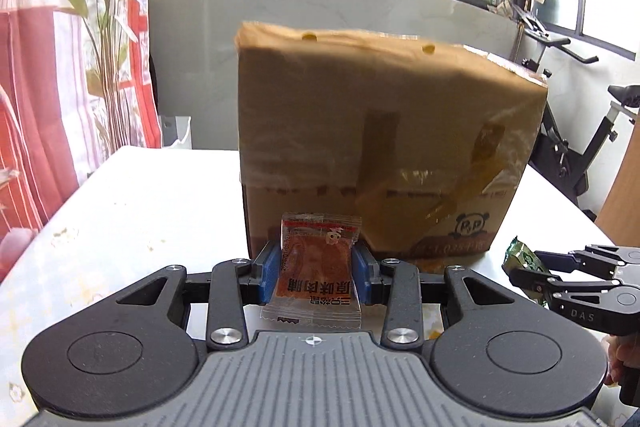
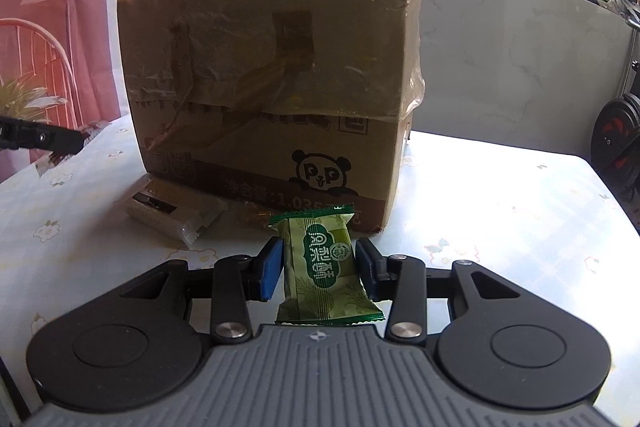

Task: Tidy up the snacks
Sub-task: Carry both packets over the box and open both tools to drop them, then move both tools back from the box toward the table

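My left gripper (image 1: 317, 269) is shut on a clear packet of red-brown dried meat (image 1: 318, 267), its blue pads pressing both sides, lifted in front of the tall cardboard box (image 1: 384, 131). In the right wrist view, my right gripper (image 2: 319, 269) is shut on a green wrapped pastry (image 2: 326, 267), close to the same box (image 2: 272, 75) and its panda print. That right gripper with the green pastry (image 1: 524, 261) also shows at the right edge of the left wrist view. A white wrapped snack bar (image 2: 172, 213) lies on the table at the box's lower left corner.
The table (image 2: 500, 227) has a pale flowered cloth. A red patterned curtain (image 1: 36, 67) and a plant (image 1: 108, 7) stand to the left. An exercise bike (image 1: 580, 131) stands at the right beyond the table edge. A marble wall panel (image 1: 200, 47) runs behind.
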